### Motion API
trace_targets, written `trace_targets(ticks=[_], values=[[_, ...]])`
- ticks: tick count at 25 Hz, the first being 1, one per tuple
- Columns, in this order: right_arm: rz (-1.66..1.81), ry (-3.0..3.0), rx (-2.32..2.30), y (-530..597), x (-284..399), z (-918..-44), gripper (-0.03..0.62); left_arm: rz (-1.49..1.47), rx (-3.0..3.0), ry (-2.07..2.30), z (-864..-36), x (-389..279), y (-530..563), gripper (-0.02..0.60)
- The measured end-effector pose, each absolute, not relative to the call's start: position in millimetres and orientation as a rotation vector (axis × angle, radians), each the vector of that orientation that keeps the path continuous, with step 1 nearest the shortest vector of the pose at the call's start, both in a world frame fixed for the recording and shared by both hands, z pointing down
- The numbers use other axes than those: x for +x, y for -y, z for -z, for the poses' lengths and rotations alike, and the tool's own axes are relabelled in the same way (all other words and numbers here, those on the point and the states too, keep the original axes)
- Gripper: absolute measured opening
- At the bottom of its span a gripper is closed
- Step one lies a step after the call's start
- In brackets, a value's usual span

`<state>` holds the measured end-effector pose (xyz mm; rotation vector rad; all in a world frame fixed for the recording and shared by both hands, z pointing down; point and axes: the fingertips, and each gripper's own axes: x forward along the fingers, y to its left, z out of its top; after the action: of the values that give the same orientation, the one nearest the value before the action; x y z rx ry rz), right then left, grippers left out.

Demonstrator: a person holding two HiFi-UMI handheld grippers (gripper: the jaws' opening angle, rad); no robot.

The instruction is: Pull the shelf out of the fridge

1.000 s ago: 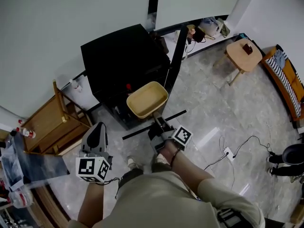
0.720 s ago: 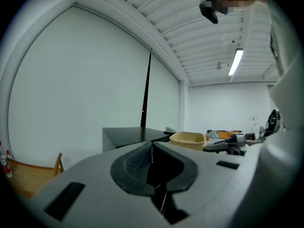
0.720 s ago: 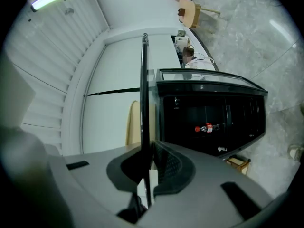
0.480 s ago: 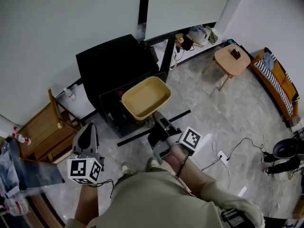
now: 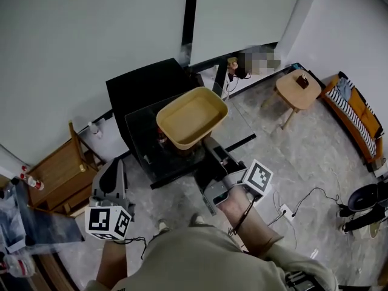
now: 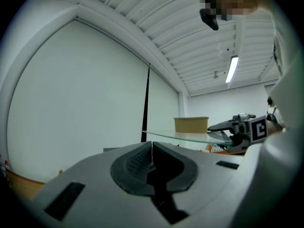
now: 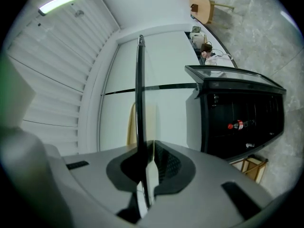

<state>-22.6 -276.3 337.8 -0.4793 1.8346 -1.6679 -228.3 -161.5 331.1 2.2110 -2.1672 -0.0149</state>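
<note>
With only the right gripper [image 7: 145, 170] jaws clamped on 1 edge of the glass shelf [image 5: 142, 141], held out before the fridge [image 5: 142, 86] carrying a beige tray [image 5: 193, 117], and the left gripper [image 6: 151, 158] jaws together on nothing, any tilt could slide the tray off or twist the glass free.

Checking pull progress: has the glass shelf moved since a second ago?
Yes. The glass shelf, tray on it, clamped in the right claw, has come out and up toward the person, away from the black fridge.

Black fridge [image 5: 145, 86], clear glass shelf [image 5: 235, 125], tan basin [image 5: 193, 117]
</note>
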Motion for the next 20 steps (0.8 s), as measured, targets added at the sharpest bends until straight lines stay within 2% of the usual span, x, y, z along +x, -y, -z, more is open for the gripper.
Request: trace_targets(ticks=[8, 20], values=[[1.653, -1.824, -0.457, 274.9, -24.3, -330.7, 0.006, 0.029, 2.246, 2.198, -316.0, -227.0, 152.2, 0.009], [1.779, -1.784, -0.478, 274.2, -37.9, -379.9, 0.006, 0.011, 2.271, 2.178, -312.3, -227.3, 162.3, 0.009]])
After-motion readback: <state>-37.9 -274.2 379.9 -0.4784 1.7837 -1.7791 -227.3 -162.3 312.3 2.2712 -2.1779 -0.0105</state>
